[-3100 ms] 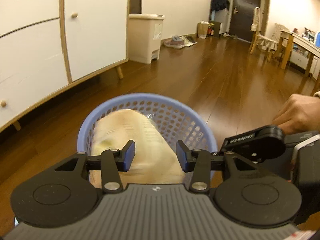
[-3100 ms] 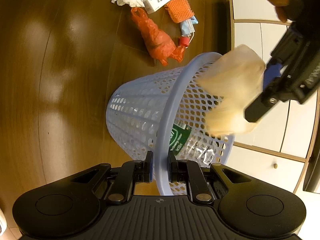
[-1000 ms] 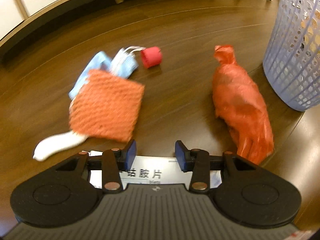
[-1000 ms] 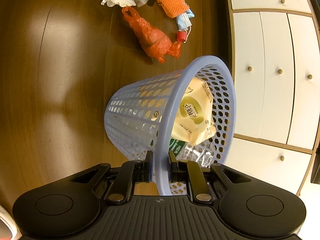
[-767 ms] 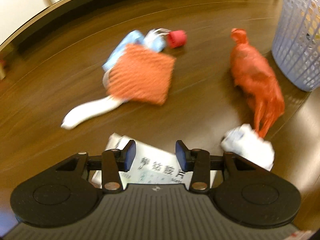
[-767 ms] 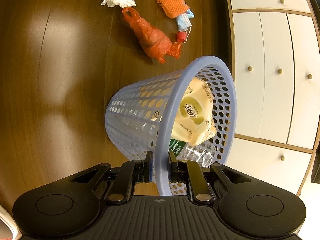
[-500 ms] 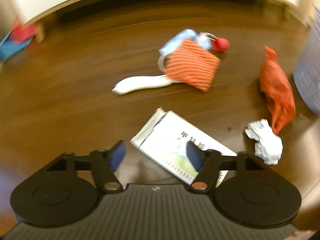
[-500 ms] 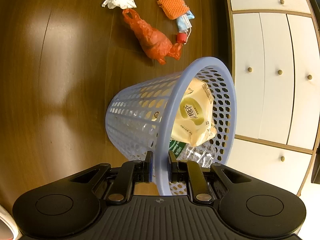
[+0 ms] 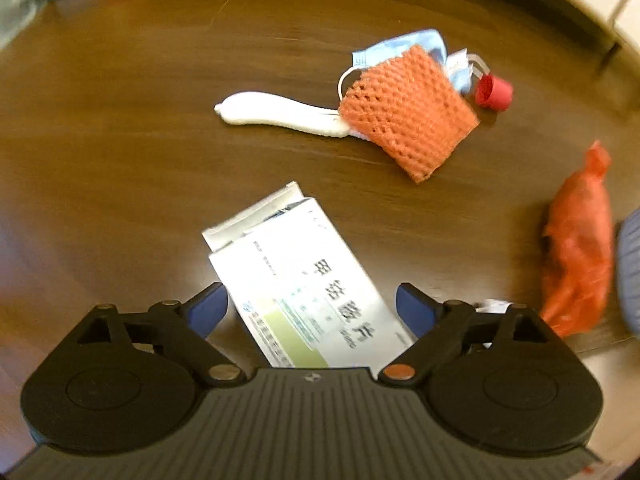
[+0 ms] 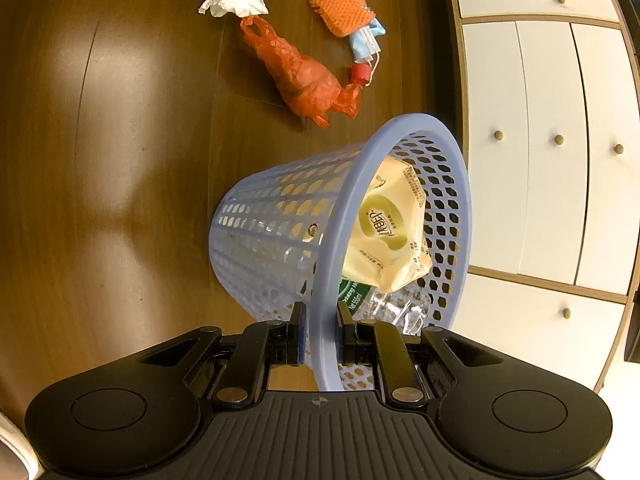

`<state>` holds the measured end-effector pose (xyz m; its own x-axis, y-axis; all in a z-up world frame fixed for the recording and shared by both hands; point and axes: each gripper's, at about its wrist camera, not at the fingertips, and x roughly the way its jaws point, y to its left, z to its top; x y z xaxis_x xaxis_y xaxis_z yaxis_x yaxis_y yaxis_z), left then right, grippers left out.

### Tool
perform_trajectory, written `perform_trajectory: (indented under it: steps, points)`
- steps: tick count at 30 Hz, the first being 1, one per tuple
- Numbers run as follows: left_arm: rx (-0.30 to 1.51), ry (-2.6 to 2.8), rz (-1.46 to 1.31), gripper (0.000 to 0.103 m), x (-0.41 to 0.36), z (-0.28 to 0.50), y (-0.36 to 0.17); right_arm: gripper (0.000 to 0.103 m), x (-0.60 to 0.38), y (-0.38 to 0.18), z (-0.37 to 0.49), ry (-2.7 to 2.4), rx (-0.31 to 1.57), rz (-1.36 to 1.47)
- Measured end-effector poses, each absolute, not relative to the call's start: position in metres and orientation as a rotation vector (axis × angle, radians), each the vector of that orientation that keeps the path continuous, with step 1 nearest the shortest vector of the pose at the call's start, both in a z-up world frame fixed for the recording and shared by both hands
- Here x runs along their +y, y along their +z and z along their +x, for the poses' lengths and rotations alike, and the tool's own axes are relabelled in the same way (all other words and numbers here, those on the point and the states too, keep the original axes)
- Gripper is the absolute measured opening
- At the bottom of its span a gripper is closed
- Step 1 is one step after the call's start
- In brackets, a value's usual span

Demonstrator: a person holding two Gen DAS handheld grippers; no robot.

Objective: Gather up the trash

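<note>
**Two grippers, one on the basket, one over the box**

Two-handed scene on a dark wooden floor [image 10: 100, 160]. Right gripper [image 10: 320, 334] with fingers pressed together on the rim of a lavender mesh basket [image 10: 404, 124], one finger outside the wall, one inside. Basket tilted toward the camera, mouth facing a white cabinet [image 10: 540, 140] with round knobs. Inside the basket: a cream-yellow snack bag [image 10: 388, 232] lying over a crushed clear plastic bottle [image 10: 384, 304] with a green label.

Left gripper [image 9: 312, 308] low over the floor, fingers spread wide apart, gripping nothing. Between the blue pads: a white medicine box [image 9: 304, 280] with printed characters and a green patch, one end flap open, lying flat at a slant. Contact between pads and box not clear; slight motion blur.

Beyond the box, in the left wrist view: a white elongated plastic piece [image 9: 276, 114], an orange foam net sleeve [image 9: 408, 114] overlapping its end, a blue face mask [image 9: 404, 46] tucked under the sleeve, and a red bottle cap [image 9: 494, 92] just beside the mask. Off to the right, an orange plastic bag [image 9: 576, 240], knotted and crumpled, near the basket's edge. Beside the bag's far end, in the right wrist view, a crumpled white tissue [image 10: 234, 0]. All loose trash on the floor, apart from the basket.
</note>
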<state>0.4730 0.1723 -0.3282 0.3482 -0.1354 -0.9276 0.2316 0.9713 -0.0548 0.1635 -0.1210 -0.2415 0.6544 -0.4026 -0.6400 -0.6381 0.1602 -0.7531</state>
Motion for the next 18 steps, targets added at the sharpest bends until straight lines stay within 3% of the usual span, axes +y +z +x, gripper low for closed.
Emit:
perform_trajectory:
  steps: [4,9,13,18]
  points:
    - [1.137,-0.274,0.189,0.085,0.167,0.471,-0.331,0.011,-0.121,-0.242,0.163,0.211,0.922,-1.462]
    - [1.03,-0.371,0.368,0.059,0.175,0.455,-0.328,0.011,-0.121,-0.241,0.162,0.214,0.922,-1.464]
    - [1.045,-0.365,0.376,0.068,0.186,0.451,-0.329,0.011,-0.119,-0.241,0.161,0.221,0.922,-1.471]
    - [1.041,-0.379,0.406,0.068,0.182,0.454,-0.332,0.01,-0.114,-0.242,0.154,0.253,0.905,-1.512]
